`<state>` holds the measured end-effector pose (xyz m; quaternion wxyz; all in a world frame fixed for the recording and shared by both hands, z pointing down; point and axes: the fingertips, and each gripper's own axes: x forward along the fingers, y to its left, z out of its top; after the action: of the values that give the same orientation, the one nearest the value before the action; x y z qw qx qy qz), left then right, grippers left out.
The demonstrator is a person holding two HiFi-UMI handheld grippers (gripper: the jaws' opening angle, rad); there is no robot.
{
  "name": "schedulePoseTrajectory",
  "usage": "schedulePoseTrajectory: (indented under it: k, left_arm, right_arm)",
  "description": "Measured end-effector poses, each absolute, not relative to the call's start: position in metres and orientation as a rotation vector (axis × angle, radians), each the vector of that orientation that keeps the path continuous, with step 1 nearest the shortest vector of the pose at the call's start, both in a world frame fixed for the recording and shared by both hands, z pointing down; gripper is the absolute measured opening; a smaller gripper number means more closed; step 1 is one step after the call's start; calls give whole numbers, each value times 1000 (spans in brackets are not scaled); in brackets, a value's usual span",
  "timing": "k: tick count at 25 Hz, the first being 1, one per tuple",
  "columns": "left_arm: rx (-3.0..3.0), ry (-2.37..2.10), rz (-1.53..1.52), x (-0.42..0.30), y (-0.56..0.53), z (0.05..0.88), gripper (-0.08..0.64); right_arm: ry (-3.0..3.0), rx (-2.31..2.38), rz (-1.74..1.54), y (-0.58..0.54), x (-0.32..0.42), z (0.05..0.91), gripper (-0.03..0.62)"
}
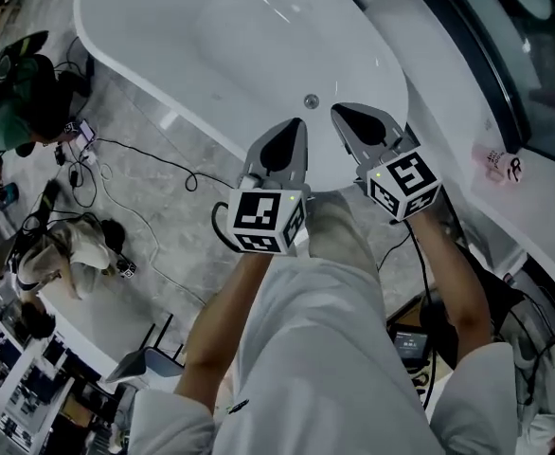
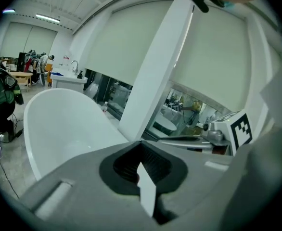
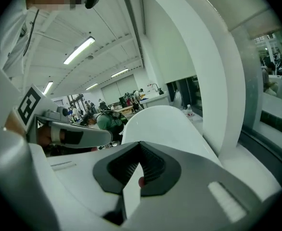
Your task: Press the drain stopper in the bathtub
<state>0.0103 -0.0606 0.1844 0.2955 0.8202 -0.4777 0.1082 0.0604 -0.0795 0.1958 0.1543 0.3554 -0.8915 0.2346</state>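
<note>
**Head view: two grippers at the tub's near rim**

Both forearms reach forward and down, side by side. The left gripper [image 1: 295, 129] and right gripper [image 1: 342, 114] point into the white bathtub [image 1: 145, 55] — each clenched, with nothing between its jaws. The drain stopper [image 1: 311, 100], a small round metal disc, sits on the tub's near inner slope — just beyond both tips, untouched.

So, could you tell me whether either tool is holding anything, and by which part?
Nothing is held: the left tool and the right tool both have jaws closed on nothing, above the near end of the white oval bathtub.
</note>
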Motion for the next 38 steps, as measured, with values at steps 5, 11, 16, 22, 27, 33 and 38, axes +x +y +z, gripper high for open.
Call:
schedulePoseTrajectory:
  k: [5,11,16,22,27,33,38]
  left_arm:
    - [2258,-1254,276,32,-47,129,3]
    - [2347,-1191,308,50,-28,88,5]
    - [2374,-1119,315,67,-9,62,3]
    - [2447,-1095,263,78,1,14,3]
    - [2463,-1067,220,78,10,-9,3]
    - [2489,-1068,113,73,11,-44,4]
    - [2503,-1078,118,81,18,-58,4]
  right_arm:
    - [-2588,1048,612,-67,78,140,5]
    - [-2608,1091,570,-51,97,98,5]
    - [-2629,1122,584,-33,110,71,5]
    - [-2676,1187,558,-26,119,28,5]
    - [-2710,1216,629,-26,115,-9,5]
    - [-2749,1219,689,-20,108,-42,5]
    - [-2721,1285,742,-5,117,-60,5]
